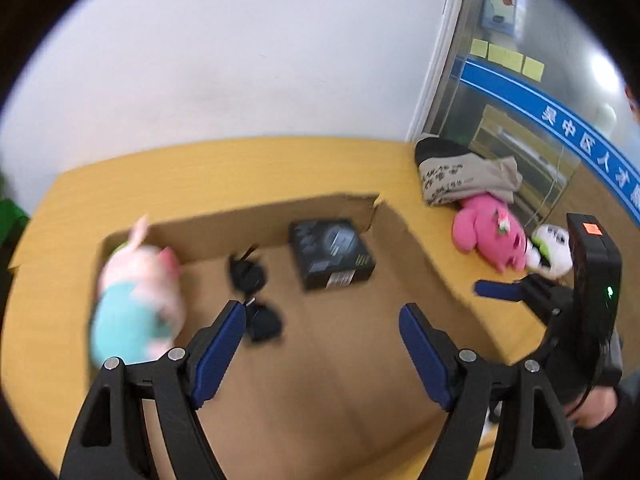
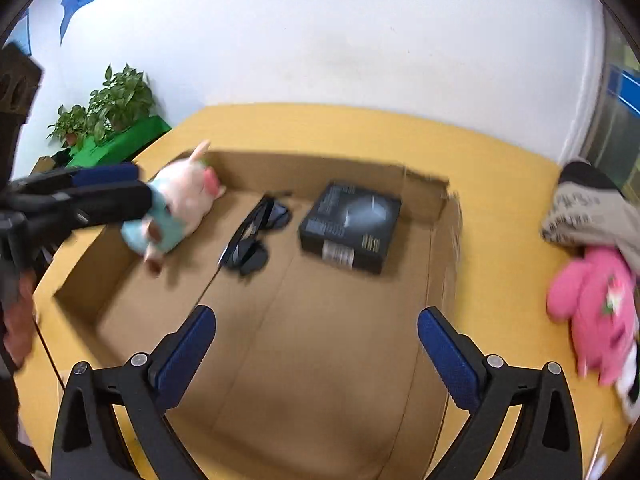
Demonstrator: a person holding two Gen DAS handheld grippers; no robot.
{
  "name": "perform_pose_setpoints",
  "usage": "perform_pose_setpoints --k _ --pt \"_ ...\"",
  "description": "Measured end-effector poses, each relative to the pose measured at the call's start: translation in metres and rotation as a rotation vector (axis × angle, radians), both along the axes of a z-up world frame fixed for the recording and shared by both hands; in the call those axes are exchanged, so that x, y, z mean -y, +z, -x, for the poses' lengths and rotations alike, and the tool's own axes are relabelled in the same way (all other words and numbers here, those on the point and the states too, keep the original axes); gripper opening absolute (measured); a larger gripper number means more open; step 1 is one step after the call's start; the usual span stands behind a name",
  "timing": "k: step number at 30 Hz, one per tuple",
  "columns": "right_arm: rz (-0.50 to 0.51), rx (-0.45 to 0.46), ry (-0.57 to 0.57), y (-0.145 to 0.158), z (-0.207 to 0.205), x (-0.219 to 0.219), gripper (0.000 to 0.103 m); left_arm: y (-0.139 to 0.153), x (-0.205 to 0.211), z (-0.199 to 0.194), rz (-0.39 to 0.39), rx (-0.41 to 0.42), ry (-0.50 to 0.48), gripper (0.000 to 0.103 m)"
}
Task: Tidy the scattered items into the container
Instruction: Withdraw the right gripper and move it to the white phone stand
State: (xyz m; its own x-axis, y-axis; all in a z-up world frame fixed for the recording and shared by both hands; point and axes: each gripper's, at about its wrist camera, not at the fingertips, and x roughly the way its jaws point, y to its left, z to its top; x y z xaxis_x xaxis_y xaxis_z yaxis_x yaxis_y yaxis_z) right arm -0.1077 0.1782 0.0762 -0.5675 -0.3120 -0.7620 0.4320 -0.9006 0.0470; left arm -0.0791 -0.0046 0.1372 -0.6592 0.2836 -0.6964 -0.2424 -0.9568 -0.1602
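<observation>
- The left tool [image 1: 322,320] and right tool [image 2: 316,322] are both hanging spread and empty over the shallow brown cardboard box [image 2: 344,320].
- The pale plush pig in a teal shirt [image 2: 176,208], black sunglasses [image 2: 256,236] and black carton [image 2: 350,226] are lying inside it.
- The pink plush toy [image 2: 592,304] is waiting on the yellow counter [image 2: 500,168], right of the box: approach with the right tool, pinching its soft body centrally.

Black claw [image 1: 322,320] frames, blue ribbed pads [image 2: 186,354], silver screws.
</observation>
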Motion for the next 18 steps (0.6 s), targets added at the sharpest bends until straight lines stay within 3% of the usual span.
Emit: perform_pose_setpoints --k 6,9,12,18 --pt "-0.032 0.061 -0.072 -0.043 -0.044 -0.002 0.103 -0.042 0.050 -0.043 -0.017 0.114 0.142 0.079" --pt "0.009 0.069 -0.096 -0.051 -0.063 -0.018 0.102 -0.062 0.060 -0.059 -0.002 0.156 0.156 0.079" --pt "-0.044 0.036 -0.093 -0.050 -0.076 -0.012 0.102 -0.084 0.067 -0.067 -0.031 0.222 0.156 0.079" --pt "-0.108 -0.009 -0.096 -0.051 -0.089 -0.006 0.103 -0.087 0.071 -0.079 -0.043 0.197 0.137 0.079"
